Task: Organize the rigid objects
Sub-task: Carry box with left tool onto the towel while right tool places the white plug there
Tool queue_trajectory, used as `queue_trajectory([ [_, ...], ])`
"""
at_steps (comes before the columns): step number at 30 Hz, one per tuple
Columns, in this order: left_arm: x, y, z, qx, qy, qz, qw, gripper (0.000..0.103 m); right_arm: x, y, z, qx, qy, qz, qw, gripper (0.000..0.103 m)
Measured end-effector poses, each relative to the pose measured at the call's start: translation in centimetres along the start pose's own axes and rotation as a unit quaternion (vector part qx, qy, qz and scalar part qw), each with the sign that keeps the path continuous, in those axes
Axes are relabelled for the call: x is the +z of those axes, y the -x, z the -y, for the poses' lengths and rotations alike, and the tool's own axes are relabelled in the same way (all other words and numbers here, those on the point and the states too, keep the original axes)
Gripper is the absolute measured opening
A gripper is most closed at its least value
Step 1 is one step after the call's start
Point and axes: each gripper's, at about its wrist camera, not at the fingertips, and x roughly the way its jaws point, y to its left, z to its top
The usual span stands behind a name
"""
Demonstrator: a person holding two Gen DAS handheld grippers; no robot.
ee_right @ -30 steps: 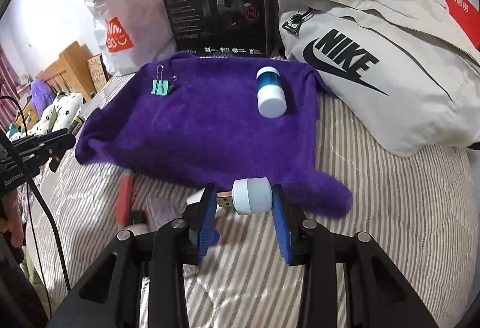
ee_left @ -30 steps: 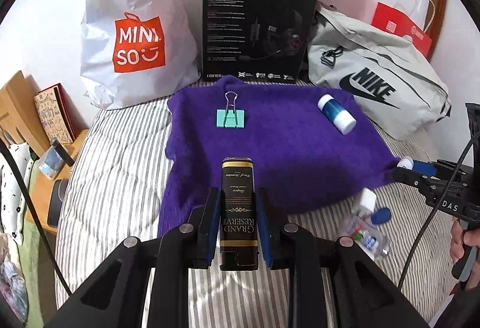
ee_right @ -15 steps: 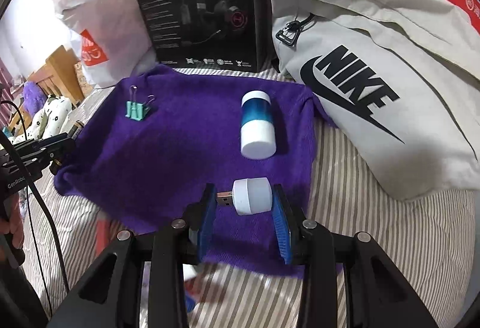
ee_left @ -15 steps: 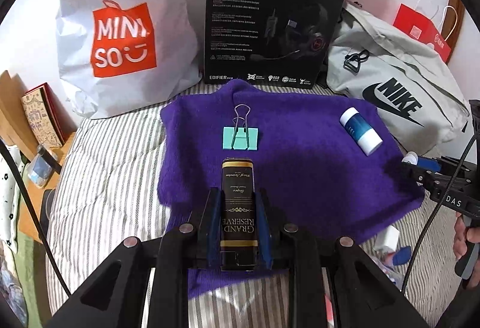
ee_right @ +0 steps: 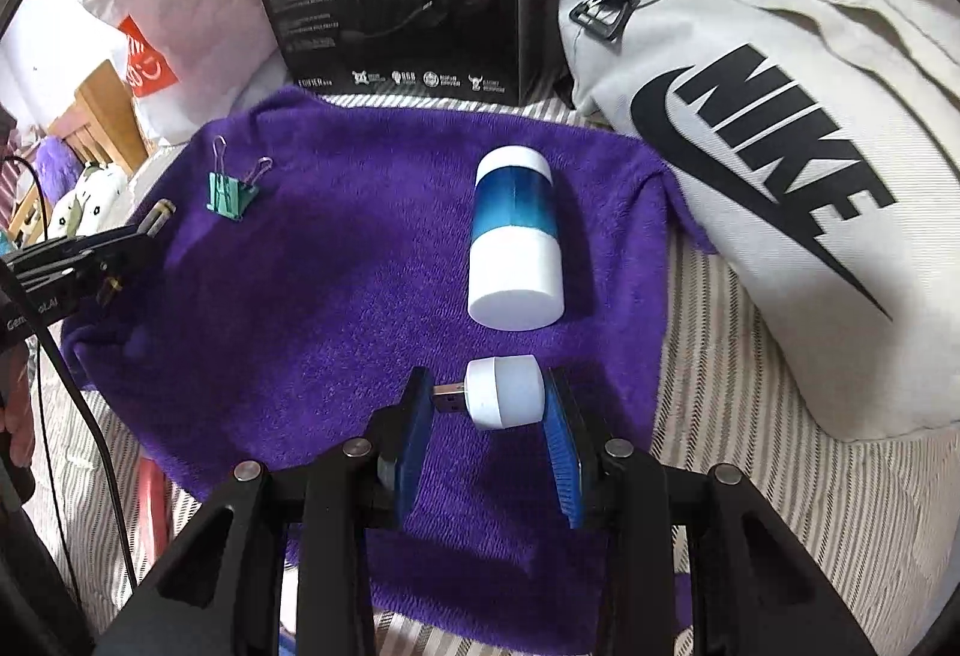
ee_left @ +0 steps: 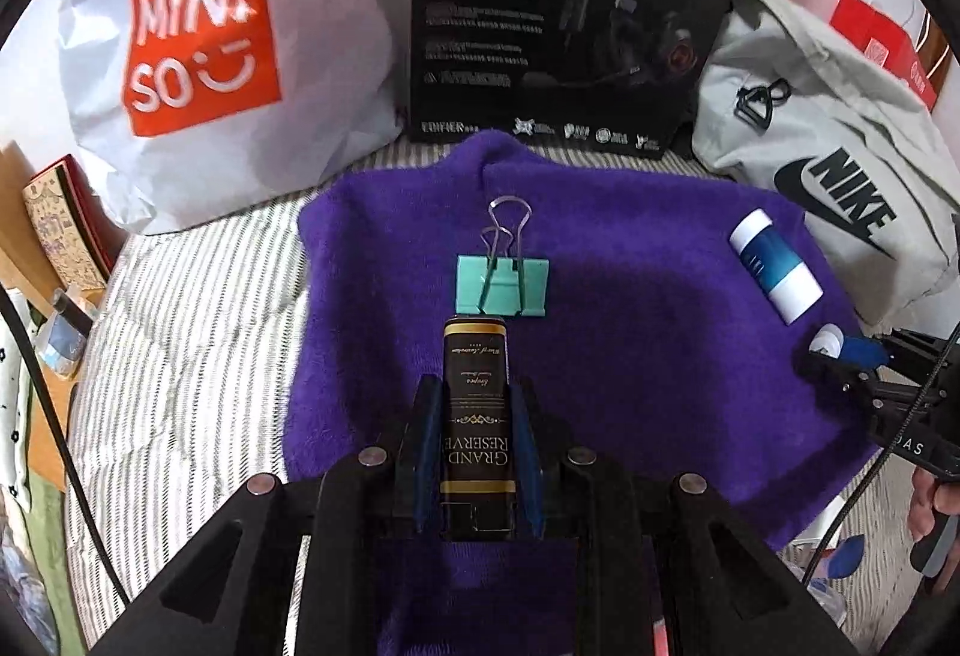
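Placed: clip (ee_left: 503, 285) and bottle (ee_right: 516, 239) lie on towel (ee_left: 630, 332).
Left gripper (ee_left: 477, 416): clamps black box (ee_left: 477, 416).
Right gripper (ee_right: 489, 401): pinches USB lamp (ee_right: 504, 392).
Left: set both down.

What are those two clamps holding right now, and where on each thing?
The left gripper holds a black box by its long sides. The right gripper holds a small white plug-in lamp end to end.

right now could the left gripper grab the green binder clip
Probably not yet: the left gripper is shut on the Grand Reserve box, which sticks out toward the binder clip. Otherwise the purple cloth around the clip looks clear.
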Motion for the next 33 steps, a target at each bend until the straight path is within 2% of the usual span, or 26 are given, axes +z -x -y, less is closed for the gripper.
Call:
queue_trajectory([
  [20, -0.1, -2.1, 1.1, 0.021, -0.018, -0.017, 0.9995, 0.023, 0.0, -1.4, 0.0, -0.011, 0.018, 0.004, 1.0, 0.037],
  [23, -0.3, -2.1, 1.6, 0.021, -0.027, -0.021, 0.9992, 0.036, -0.1, -1.3, -0.1, -0.008, 0.023, 0.004, 1.0, 0.041],
  [24, -0.5, -1.9, 1.7, 0.022, -0.03, -0.023, 0.999, 0.043, -0.1, -1.3, -0.1, -0.004, 0.024, 0.003, 1.0, 0.046],
  [26, -0.8, -1.9, 2.1, 0.035, -0.035, -0.024, 0.9985, 0.05, -0.2, -1.2, -0.5, 0.0, 0.032, -0.003, 0.999, 0.052],
  [28, -1.0, -1.8, 1.9, 0.03, -0.025, -0.027, 0.9989, 0.051, -0.5, -1.0, -1.2, -0.012, 0.042, -0.007, 0.999, 0.058],
  [33, -1.7, -0.2, 1.8, 0.024, -0.01, -0.025, 0.9993, 0.051, -1.5, 0.5, -1.2, -0.011, 0.027, -0.003, 1.0, 0.059],
])
